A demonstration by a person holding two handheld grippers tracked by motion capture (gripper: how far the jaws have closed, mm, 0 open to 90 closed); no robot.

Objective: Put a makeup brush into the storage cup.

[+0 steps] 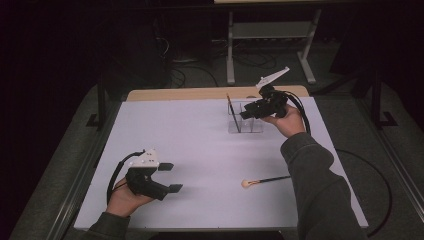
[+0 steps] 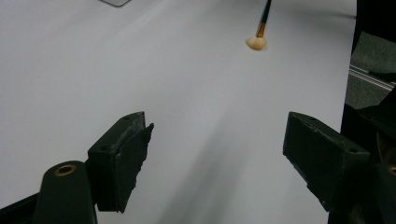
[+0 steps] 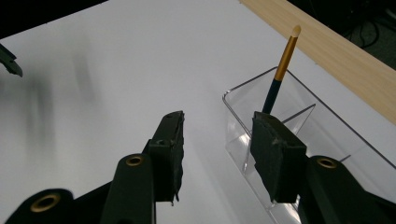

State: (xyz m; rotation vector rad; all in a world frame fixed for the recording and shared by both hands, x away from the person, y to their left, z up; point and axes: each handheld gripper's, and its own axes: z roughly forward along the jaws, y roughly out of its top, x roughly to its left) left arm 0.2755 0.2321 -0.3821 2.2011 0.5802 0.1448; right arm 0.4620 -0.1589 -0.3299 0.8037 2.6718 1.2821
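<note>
Nearest you, at the lower left of the high view, your left gripper rests low over the white surface with its jaws spread wide and nothing between them. In the left gripper view the bare surface shows in the wide gap between its two black pads.

A little further in, at lower centre right of the high view, a loose brush lies flat on the surface: a pale, fluffy tuft at its left end and a thin dark handle running right toward your right sleeve.

Further back, in the upper right, your right gripper is at the clear plastic organiser, its jaws partly apart and pinching nothing. In the right gripper view a second brush stands tilted inside the organiser, just beyond the right-hand jaw: dark handle, gold band, pale tip pointing up. The surface's wooden edge lies behind the organiser.
</note>
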